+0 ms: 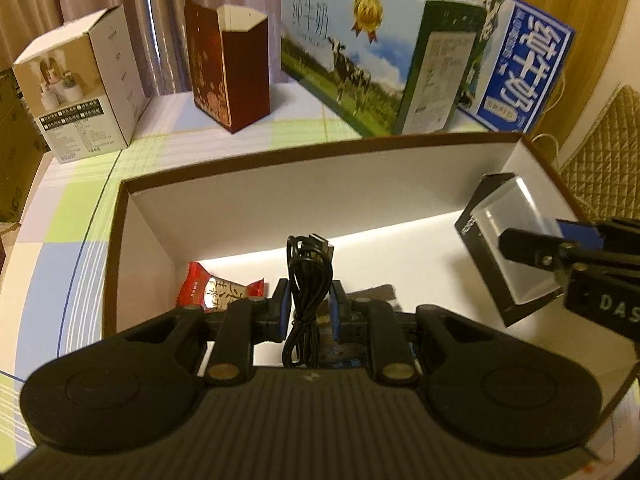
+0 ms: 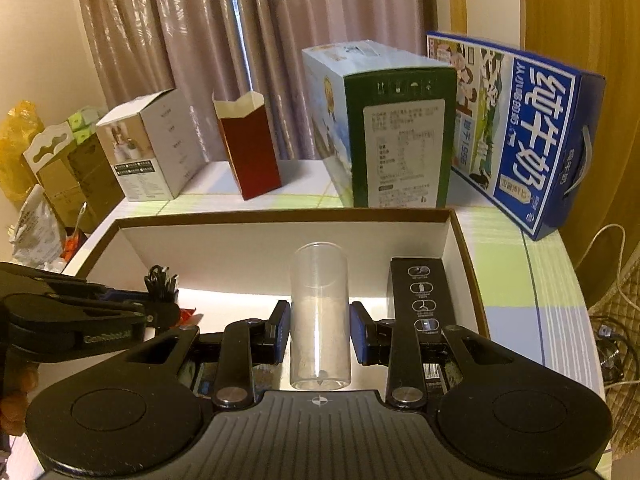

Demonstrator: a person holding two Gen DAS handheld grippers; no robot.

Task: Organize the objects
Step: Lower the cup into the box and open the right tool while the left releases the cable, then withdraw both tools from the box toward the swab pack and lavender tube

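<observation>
On my far left a white product carton (image 2: 154, 148) stands open-topped on the checked tablecloth (image 2: 516, 280), with a dark red open-topped carton (image 2: 250, 152) just to its right and, further right along the far edge, a milk case printed with a cow (image 1: 360, 52) and a blue milk case (image 2: 524, 136) leaning behind it. Nearer to me sits the shallow brown-rimmed tray box (image 1: 280, 184) with its white interior. Over the tray's left half my left gripper (image 1: 308, 312) pinches a coiled black cable (image 1: 306, 280) between its blue pads, the bundle standing upright with its plug end at the top; a red snack packet (image 1: 216, 290) lies on the tray floor just left of that claw. Over the tray's right half my right gripper (image 2: 319, 332) hangs with its jaws set narrowly either side of a clear plastic tube (image 2: 319, 312); the left pad meets the tube's wall, the right one sits at or just off it, and I cannot tell if the grip is firm. A black box with white icons (image 2: 424, 300) stands just right of the tube, against the tray's right wall. In the left wrist view the tube and black box appear together at the right gripper's tip.
</observation>
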